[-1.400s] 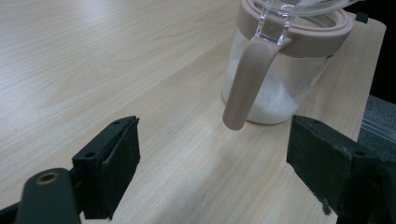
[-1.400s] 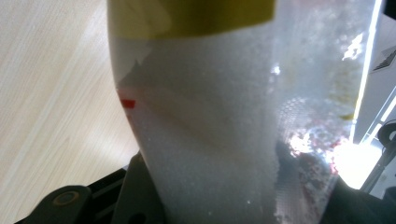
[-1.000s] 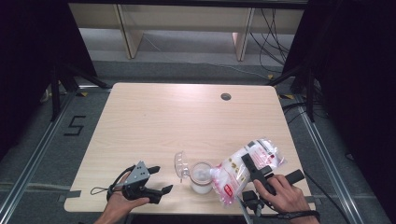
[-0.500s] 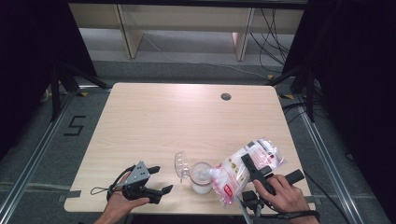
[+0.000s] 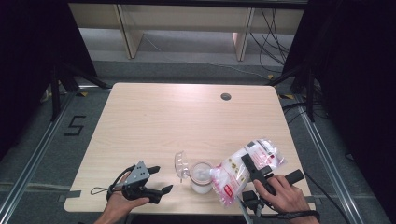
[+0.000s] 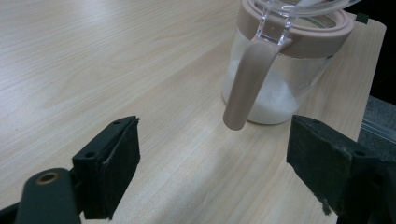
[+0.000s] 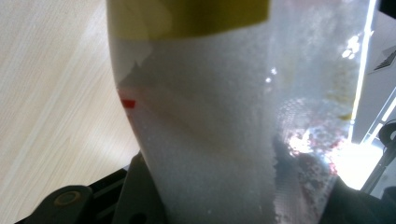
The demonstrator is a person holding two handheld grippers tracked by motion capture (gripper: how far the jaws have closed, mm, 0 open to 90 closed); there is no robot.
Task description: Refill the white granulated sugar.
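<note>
The right gripper (image 5: 251,169) is clamped on the bag (image 5: 245,166) of white granules, tipping it down-left so its low corner hangs over the open jar (image 5: 201,177). In the right gripper view the bag (image 7: 224,116) sits squeezed between the jaws, granules packed against the clear film. Compared with a second ago, nothing has shifted: bag, jar and both hands sit just where they were, so this looks like a steady pour being held, not a new move. The jar stands near the front edge of the tabletop (image 5: 187,116), its lid (image 5: 180,163) flipped open to the left, a shallow layer of white in the bottom, so the fill seems early. The left gripper (image 5: 154,179) rests low on the tabletop, jaws spread and empty, pointed at the jar (image 6: 285,70) and its handle (image 6: 245,84), near but apart. It's well placed to steady the jar if the bag nudges it.
</note>
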